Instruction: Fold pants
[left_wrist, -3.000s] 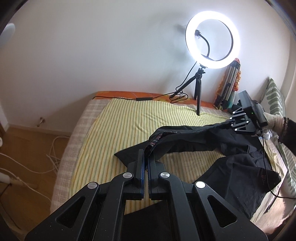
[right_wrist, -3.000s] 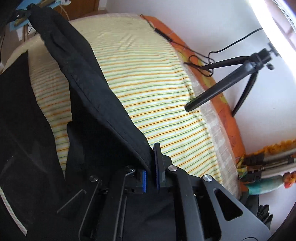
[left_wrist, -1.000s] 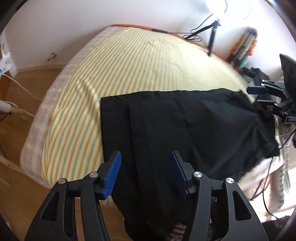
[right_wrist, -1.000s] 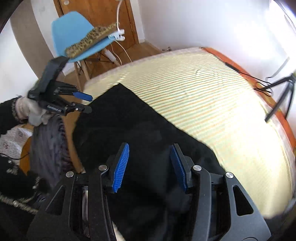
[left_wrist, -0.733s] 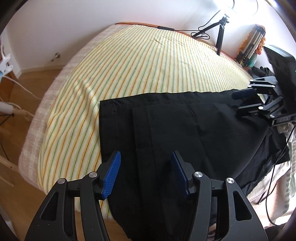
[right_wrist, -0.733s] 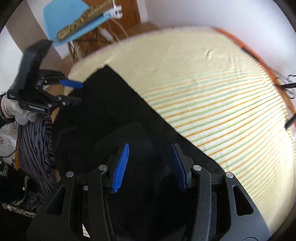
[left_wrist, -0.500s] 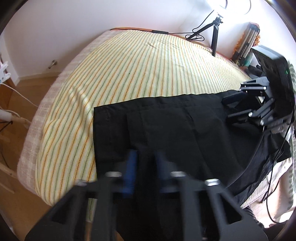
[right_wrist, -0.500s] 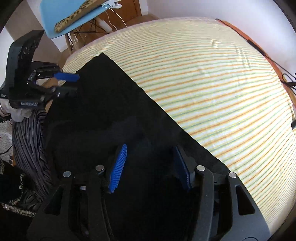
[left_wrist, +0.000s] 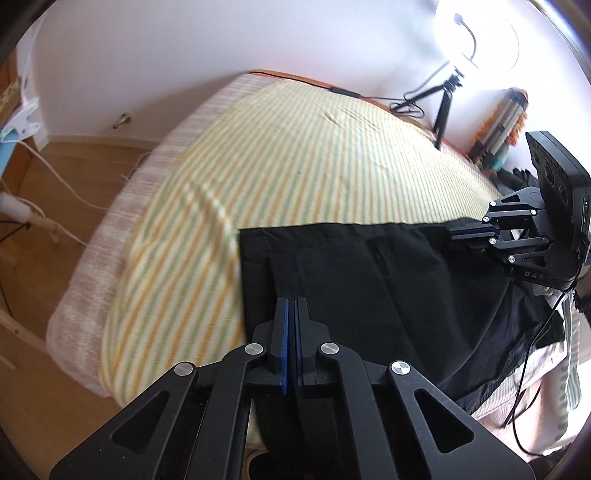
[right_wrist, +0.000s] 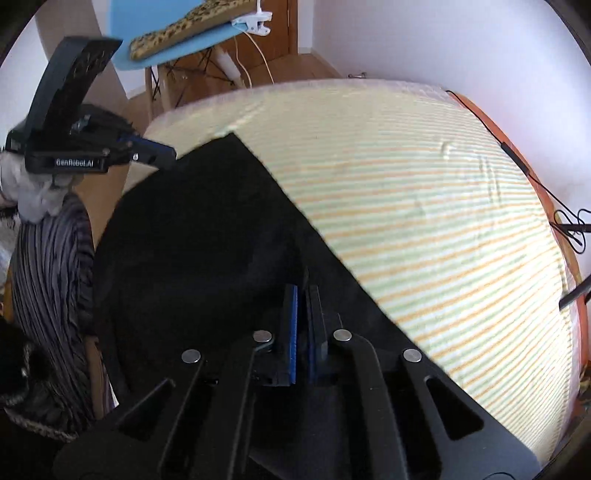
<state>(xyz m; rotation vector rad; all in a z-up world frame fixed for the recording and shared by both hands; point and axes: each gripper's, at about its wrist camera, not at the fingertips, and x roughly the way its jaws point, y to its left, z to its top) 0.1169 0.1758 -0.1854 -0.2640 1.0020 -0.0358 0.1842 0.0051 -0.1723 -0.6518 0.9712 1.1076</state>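
Lying flat across the near side of the bed (left_wrist: 295, 155), the black pants (left_wrist: 369, 280) cover the striped yellow sheet from about 6 o'clock out to 3 o'clock in the left wrist view, with one straight edge running crosswise and a squared corner toward 9 o'clock. The left tongs (left_wrist: 291, 306) are pressed together at 6 o'clock, blue pads nearly meeting over the dark cloth; whether fabric is pinched between them cannot be told. The right tongs (right_wrist: 303, 295) are likewise drawn narrow over the pants (right_wrist: 207, 236), with a ridge of cloth rising between the pads. A lit ring light (left_wrist: 476, 35) on a tripod stands at 1 o'clock beyond the bed. A blue chair (right_wrist: 177, 22) sits at 11 o'clock in the right wrist view.
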